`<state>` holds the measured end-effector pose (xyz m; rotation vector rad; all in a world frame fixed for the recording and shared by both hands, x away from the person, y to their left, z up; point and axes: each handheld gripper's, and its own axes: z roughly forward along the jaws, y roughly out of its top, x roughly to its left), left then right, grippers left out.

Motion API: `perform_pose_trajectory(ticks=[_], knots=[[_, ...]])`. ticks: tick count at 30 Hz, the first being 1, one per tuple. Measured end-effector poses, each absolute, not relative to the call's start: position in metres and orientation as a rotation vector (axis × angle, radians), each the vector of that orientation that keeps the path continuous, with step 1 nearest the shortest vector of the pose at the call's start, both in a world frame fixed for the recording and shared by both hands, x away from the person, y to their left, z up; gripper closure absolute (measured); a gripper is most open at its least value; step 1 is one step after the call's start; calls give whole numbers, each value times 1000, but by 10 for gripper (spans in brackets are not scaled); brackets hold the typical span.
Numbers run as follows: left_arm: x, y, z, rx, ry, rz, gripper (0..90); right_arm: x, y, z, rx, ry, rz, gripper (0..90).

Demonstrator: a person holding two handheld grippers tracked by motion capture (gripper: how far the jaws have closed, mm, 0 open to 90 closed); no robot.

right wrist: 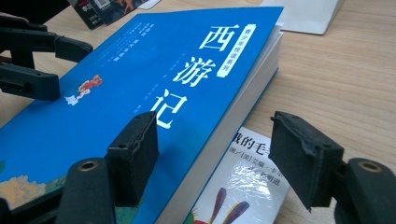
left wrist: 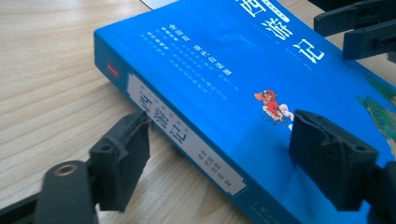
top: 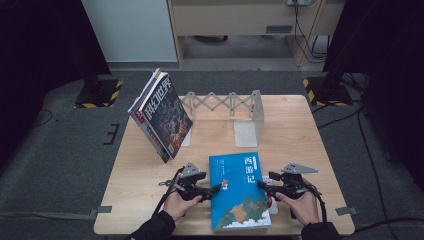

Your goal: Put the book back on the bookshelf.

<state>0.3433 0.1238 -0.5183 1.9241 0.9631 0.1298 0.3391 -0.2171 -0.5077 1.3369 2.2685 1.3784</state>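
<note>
The blue book [top: 239, 192] lies flat at the near edge of the table [top: 295, 135], centre-right, w/ its near-right part resting on a thinner white book [right wrist: 243, 186] underneath, so it sits slightly propped on that side. Left gripper [top: 214, 189] is at the spine edge, right gripper [top: 261, 185] at the page edge. In the left gripper view the jaws stand apart, one low on the wood beside the spine, the other above the cover; they straddle the spine but I can't see the pads pressing. In the right gripper view the jaws are also apart, one over the cover, one out beyond the page edge above the white book; not clamped on anything. Risks, as I judge them: if the right gripper closes from here its lower jaw could catch the white book too and drag or lift both; grabbing only the cover or a few pages would let the block fan open and sag. Left side, the low jaw may just shove the spine sideways instead of getting under it, sliding the book toward the near edge, which is close. The far-left magazines [top: 161, 117] lean steeply against the expanding metal bookend rack [top: 225, 107]; a bump to the table or rack could tip them. Writing: cover reads 西游记 in white, w/ a small label beside it too fine to read; spine repeats 游记 on a white strip. White book shows 我的毛…, rest hidden. Magazine cover reads 科幻世界.
</note>
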Motion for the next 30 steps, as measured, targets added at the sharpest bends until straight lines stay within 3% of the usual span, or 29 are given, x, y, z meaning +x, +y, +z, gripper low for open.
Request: perform_pose_trajectory(ticks=[21,30], knots=[[353,112,-533,1885,964,17,2,341,-210,-518,1382,2287,1432,338],[354,112,-535,1871,983,-12,0,342,-208,-520,1401,2274,1461,339]])
